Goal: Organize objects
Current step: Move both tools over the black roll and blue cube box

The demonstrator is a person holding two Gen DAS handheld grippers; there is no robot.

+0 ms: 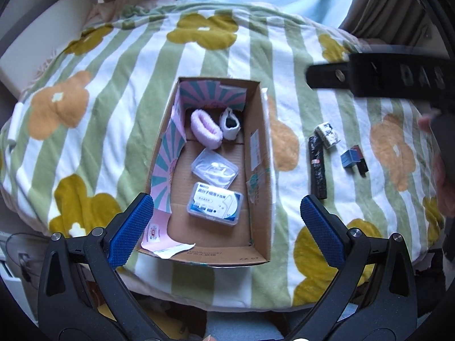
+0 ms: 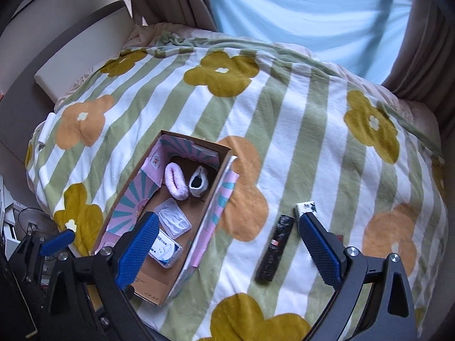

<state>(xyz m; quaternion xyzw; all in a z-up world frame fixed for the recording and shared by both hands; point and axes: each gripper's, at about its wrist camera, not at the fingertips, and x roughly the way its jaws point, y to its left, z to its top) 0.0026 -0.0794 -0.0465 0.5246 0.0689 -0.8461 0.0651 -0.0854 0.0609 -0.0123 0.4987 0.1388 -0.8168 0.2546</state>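
Note:
An open cardboard box (image 1: pixel 257 153) lies on the flowered blanket (image 1: pixel 119 108). In it are a pink fuzzy sock (image 1: pixel 206 132), a white sock (image 1: pixel 231 123), a clear plastic case (image 1: pixel 214 169) and a blue-labelled floss box (image 1: pixel 215 203). Right of the box lie a long black pack (image 1: pixel 317 167), a white patterned block (image 1: pixel 327 135) and a small blue and dark box (image 1: pixel 354 159). My left gripper (image 1: pixel 226 227) is open and empty above the box's near end. My right gripper (image 2: pixel 227 245) is open and empty above the box (image 2: pixel 216 199) and the black pack (image 2: pixel 274 251).
The blanket covers a bed that drops off at the near edge. A white cushion (image 2: pixel 82 56) and a small white roll (image 2: pixel 45 129) lie at the far left. Curtains (image 2: pixel 307 8) hang behind. The right gripper's black body (image 1: pixel 378 74) shows in the left wrist view.

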